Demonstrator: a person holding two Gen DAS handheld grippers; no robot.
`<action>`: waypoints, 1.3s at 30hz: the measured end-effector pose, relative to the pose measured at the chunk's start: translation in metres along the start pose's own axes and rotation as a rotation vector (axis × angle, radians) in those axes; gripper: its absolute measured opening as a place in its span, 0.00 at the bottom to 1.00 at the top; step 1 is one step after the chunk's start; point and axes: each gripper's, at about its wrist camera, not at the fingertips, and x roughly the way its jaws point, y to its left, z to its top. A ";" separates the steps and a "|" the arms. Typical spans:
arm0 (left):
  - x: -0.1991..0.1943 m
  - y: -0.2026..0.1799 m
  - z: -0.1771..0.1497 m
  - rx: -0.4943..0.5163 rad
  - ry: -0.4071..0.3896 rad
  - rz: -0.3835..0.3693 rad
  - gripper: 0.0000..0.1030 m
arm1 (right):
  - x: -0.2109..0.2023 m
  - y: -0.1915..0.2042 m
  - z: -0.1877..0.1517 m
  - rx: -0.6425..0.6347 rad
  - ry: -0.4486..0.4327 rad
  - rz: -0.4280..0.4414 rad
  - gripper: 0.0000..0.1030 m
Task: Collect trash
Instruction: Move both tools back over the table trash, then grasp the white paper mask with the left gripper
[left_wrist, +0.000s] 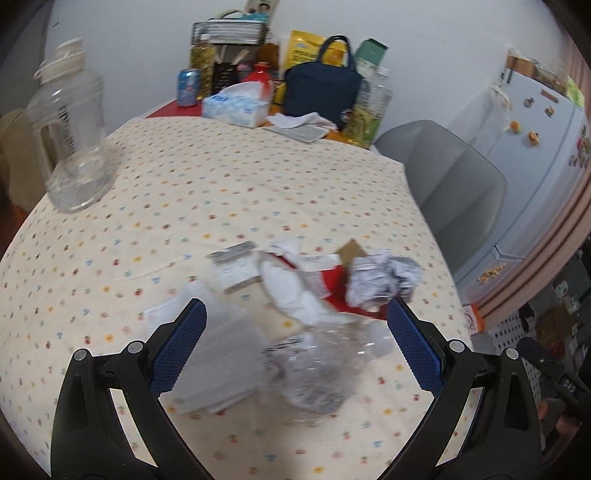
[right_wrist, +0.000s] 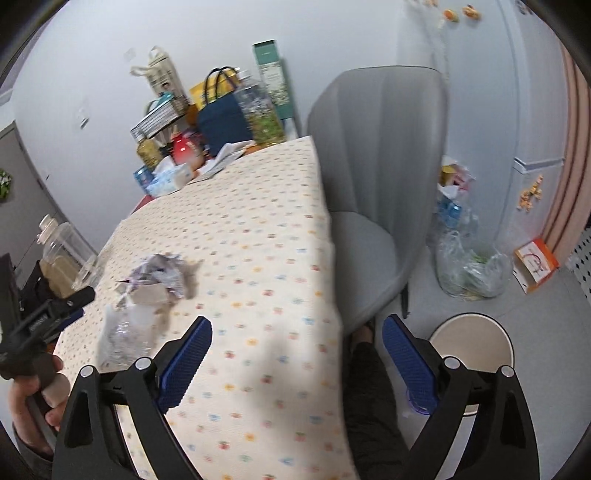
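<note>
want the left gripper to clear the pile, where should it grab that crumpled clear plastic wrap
Probably its bunched middle, from above and the near side: the crumpled clear plastic wrap lies low on the tablecloth, between the open left gripper fingers.

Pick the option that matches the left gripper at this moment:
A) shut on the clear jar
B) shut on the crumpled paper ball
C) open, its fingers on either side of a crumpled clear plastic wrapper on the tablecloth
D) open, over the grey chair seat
C: in the left wrist view the left gripper is wide open, and the crumpled clear plastic wrapper lies on the tablecloth between its blue fingers, untouched.
</note>
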 end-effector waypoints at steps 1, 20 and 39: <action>0.000 0.007 0.000 -0.015 0.001 0.007 0.94 | 0.002 0.006 0.001 -0.007 0.005 0.009 0.86; 0.057 0.047 -0.005 -0.052 0.132 0.154 0.86 | 0.048 0.091 -0.002 -0.090 0.101 0.132 0.77; -0.002 0.070 -0.004 -0.078 0.014 0.206 0.18 | 0.092 0.135 -0.015 -0.116 0.229 0.291 0.70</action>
